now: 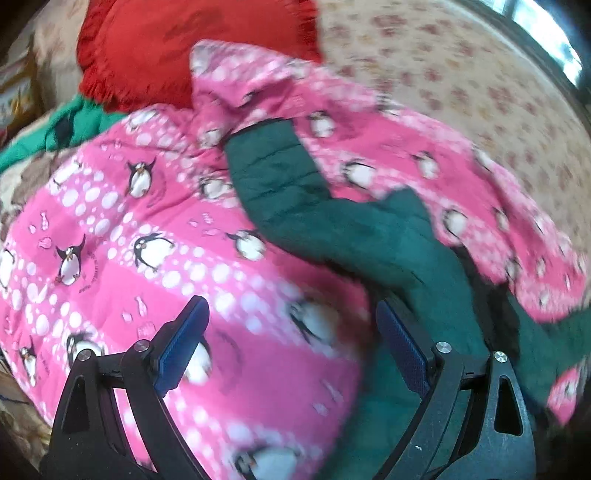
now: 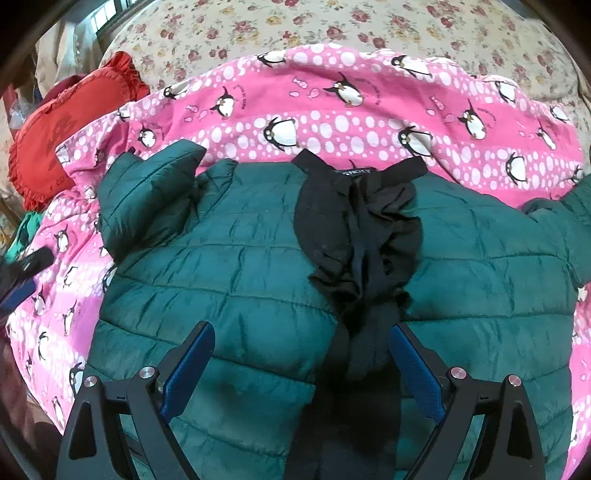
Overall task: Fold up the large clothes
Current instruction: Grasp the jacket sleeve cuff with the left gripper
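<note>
A dark green quilted puffer jacket (image 2: 240, 266) lies spread on a pink penguin-print blanket (image 2: 332, 122), with its black collar and zipper lining (image 2: 362, 236) running down its middle. My right gripper (image 2: 301, 328) is open and empty, hovering over the jacket's lower middle. In the left wrist view a green sleeve (image 1: 280, 177) stretches across the pink blanket (image 1: 122, 229). My left gripper (image 1: 291, 306) is open and empty above the blanket, by the jacket's edge. This view is motion-blurred.
A red frilled pillow (image 1: 177, 48) lies at the head of the bed, also in the right wrist view (image 2: 62, 129). A floral bedsheet (image 2: 369, 22) surrounds the blanket. A bright green cloth (image 1: 62, 129) lies beside the pillow. A window (image 1: 550, 33) is at upper right.
</note>
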Available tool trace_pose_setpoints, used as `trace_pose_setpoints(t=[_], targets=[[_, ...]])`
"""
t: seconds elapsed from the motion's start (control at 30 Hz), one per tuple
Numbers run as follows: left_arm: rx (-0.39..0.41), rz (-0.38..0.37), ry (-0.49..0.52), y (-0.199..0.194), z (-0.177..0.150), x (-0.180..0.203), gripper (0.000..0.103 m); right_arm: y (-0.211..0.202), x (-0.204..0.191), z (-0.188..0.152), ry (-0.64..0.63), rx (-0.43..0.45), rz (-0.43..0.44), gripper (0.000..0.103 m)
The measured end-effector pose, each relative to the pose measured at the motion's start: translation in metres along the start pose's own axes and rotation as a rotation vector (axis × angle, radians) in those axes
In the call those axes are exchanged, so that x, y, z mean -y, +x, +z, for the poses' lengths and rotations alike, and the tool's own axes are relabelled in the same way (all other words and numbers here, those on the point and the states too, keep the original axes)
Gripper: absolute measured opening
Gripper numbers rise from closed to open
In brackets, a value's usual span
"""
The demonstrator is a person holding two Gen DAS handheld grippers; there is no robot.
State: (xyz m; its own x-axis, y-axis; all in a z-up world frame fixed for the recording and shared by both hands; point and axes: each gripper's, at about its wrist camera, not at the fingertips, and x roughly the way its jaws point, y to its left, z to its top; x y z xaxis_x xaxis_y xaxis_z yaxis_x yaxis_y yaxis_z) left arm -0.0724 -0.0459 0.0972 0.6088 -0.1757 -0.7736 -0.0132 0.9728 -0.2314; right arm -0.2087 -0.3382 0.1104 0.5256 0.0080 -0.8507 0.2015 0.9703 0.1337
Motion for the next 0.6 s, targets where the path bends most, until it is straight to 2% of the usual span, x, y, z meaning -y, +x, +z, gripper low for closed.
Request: trace_pose_setpoints(t=[0.17,0.3,0.5,0.6], targets=[[0.017,0.069,-0.112,0.052,0.039,-0.035,0.092,0.003,-0.004,0.004,-0.018,-0.008,0.014,0.095],[-0.003,0.105,-0.180,0.096,0.065,-0.048,0.092,0.007,-0.005,0.007,-0.028,-0.020,0.020,0.095],[0.011,0.187,-0.197,0.146,0.090,-0.054,0.092,0.012,-0.005,0.010,-0.031,-0.025,0.031,0.095],[0.013,0.185,-0.202,0.159,0.096,-0.056,0.092,0.017,-0.007,0.011,-0.034,-0.036,0.043,0.095]])
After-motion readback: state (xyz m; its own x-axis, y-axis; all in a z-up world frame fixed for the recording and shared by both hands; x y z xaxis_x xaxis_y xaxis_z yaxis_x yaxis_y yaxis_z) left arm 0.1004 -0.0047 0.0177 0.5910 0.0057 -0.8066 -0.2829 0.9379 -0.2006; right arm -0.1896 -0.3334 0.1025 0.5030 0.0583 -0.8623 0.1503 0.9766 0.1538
